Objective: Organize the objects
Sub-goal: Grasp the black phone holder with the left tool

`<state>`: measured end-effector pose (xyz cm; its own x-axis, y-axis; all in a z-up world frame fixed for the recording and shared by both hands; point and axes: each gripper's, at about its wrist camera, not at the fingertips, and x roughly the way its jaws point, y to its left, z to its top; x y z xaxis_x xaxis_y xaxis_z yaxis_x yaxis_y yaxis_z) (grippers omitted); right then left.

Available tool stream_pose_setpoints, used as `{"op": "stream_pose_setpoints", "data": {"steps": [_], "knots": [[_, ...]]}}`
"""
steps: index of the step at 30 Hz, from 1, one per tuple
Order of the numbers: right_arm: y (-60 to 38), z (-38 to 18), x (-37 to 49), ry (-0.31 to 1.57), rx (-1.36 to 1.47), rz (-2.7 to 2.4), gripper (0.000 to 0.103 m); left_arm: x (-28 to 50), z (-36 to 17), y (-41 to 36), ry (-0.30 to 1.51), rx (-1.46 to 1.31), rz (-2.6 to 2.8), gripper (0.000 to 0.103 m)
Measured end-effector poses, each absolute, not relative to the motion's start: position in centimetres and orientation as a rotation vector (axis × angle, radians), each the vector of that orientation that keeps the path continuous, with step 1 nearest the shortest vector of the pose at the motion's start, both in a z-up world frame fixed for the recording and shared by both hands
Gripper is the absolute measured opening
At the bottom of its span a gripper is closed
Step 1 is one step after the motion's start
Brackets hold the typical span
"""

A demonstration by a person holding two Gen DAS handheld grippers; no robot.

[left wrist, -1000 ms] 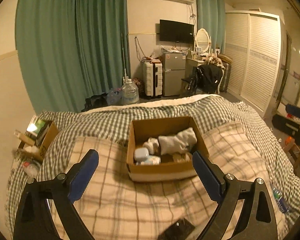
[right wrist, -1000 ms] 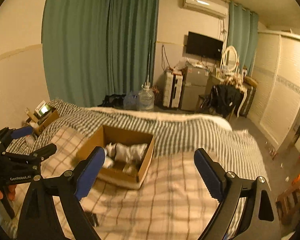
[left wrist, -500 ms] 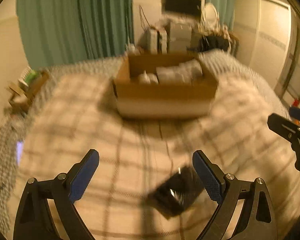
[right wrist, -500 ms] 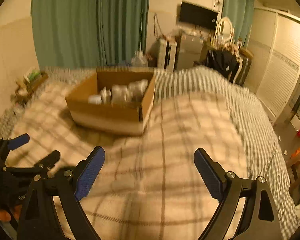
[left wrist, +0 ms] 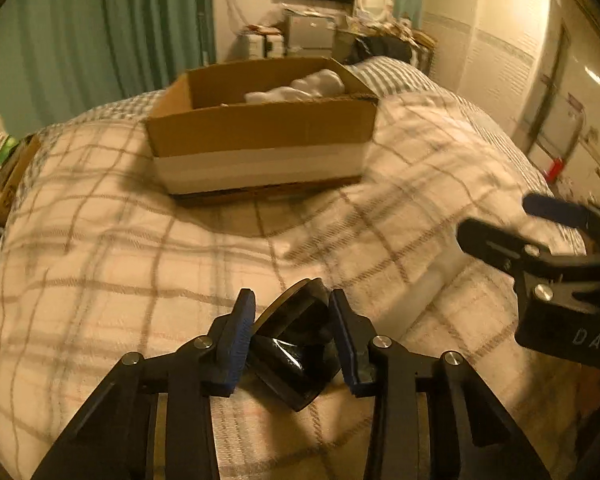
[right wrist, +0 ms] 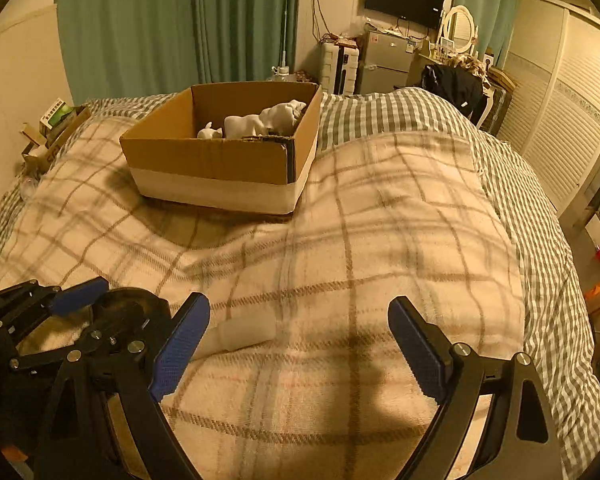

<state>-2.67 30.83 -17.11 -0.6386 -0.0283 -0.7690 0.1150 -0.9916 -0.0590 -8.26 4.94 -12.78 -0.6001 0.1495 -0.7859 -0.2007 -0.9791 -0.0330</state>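
Note:
My left gripper (left wrist: 293, 332) is shut on a black round case (left wrist: 300, 344) that rests low on the plaid blanket (left wrist: 100, 264). A cardboard box (left wrist: 260, 140) with white soft items (left wrist: 300, 88) inside stands further back on the bed. In the right wrist view my right gripper (right wrist: 296, 344) is open and empty above the blanket, and the box (right wrist: 220, 160) lies ahead to the left. A white bottle (right wrist: 240, 334) lies on the blanket between the right gripper's fingers. The left gripper (right wrist: 76, 312) with the black case (right wrist: 132, 308) shows at the lower left.
A checked duvet (right wrist: 400, 112) covers the far side of the bed. A small box with clutter (right wrist: 52, 128) sits at the bed's left. Green curtains (right wrist: 180, 20), a fridge (right wrist: 384, 60), a suitcase (right wrist: 338, 66) and a wardrobe (right wrist: 560, 120) line the room.
My left gripper dropped towards the blanket and closed on the black case. Both views moved lower and closer to the bed; the right gripper stayed open.

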Motion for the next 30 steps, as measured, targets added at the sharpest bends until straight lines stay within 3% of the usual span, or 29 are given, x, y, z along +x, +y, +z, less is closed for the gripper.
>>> {"op": "stream_pose_setpoints", "data": {"steps": [2,3,15,21,23,25,27,30], "knots": [[30.8,-17.1,-2.7,0.156,1.296,-2.771,0.091,-8.3,-12.2,3.8,0.003,-1.280,2.678,0.020],[30.8,-17.2,-2.7,0.155,1.297,-2.770,0.091,-8.2,-11.7,3.2,-0.047,-1.262,2.693,0.002],[28.9,-19.4,-3.6,0.215,1.393,-2.636,0.087,-8.0,-11.4,2.9,-0.047,-1.249,2.666,0.000],[27.6,-21.1,-4.0,0.286,1.448,-2.545,0.049,-8.3,-11.8,1.9,-0.104,-1.297,2.674,0.007],[27.2,-21.2,-3.8,0.340,1.444,-2.554,0.044,-8.3,-11.9,1.5,-0.120,-1.315,2.683,0.016],[27.2,-21.1,-3.6,0.346,1.430,-2.561,0.038,-8.3,-11.9,1.2,-0.129,-1.325,2.707,0.039],[27.6,-20.6,-3.4,0.315,1.408,-2.575,0.032,-8.1,-11.6,0.7,-0.165,-1.310,2.718,0.050],[28.0,-19.9,-3.2,0.282,1.379,-2.592,0.022,-7.9,-11.3,0.5,-0.173,-1.308,2.712,0.050]]}}
